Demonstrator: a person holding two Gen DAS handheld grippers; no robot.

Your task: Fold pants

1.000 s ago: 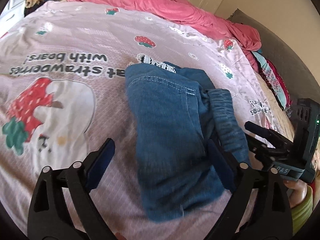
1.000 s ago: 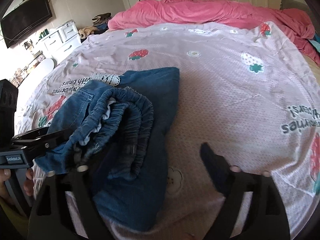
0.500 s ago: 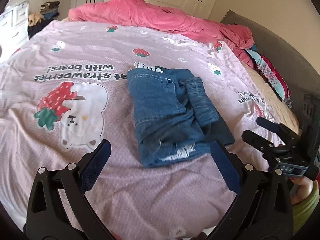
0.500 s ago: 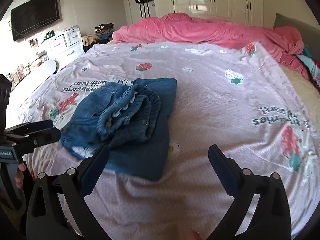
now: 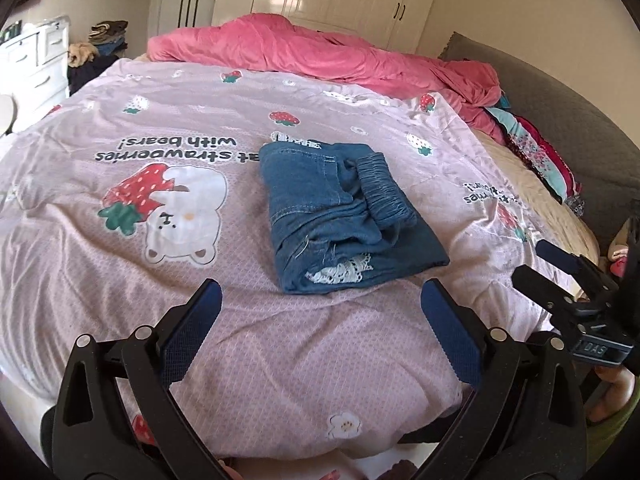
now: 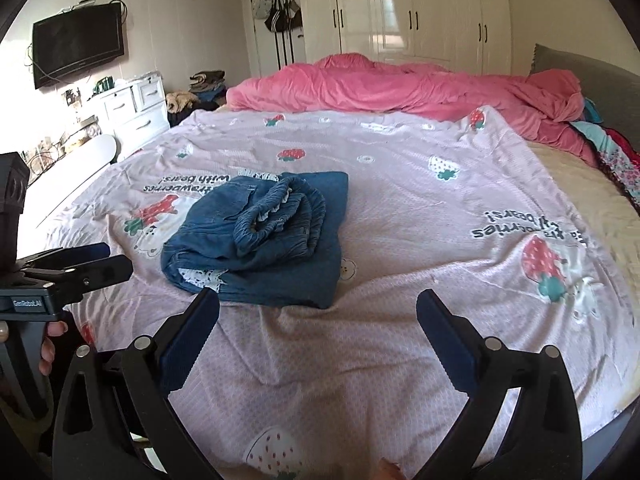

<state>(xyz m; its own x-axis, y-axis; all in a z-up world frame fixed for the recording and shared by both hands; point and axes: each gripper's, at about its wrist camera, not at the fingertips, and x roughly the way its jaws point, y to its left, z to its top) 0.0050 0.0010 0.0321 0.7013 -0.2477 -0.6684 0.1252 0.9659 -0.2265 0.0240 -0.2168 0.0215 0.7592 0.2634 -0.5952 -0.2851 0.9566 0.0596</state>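
Note:
Blue denim pants (image 5: 340, 212) lie folded in a compact bundle on the pink strawberry bedspread (image 5: 200, 340), elastic waistband on top and a white lace trim at the near edge. They also show in the right wrist view (image 6: 264, 236). My left gripper (image 5: 318, 312) is open and empty, held back from the near edge of the pants. My right gripper (image 6: 318, 320) is open and empty, also short of the pants. Each gripper shows in the other's view, the right one (image 5: 560, 268) and the left one (image 6: 80, 264).
A crumpled pink duvet (image 6: 400, 88) lies across the far side of the bed. Patterned fabric (image 5: 536, 152) and a grey headboard (image 5: 580, 120) are at the right. A white dresser (image 6: 132, 108) and a wall TV (image 6: 76, 44) stand at the left.
Both grippers have pulled back and up from the pants, which now lie free on the bed. One second ago the fingers were right at the bundle.

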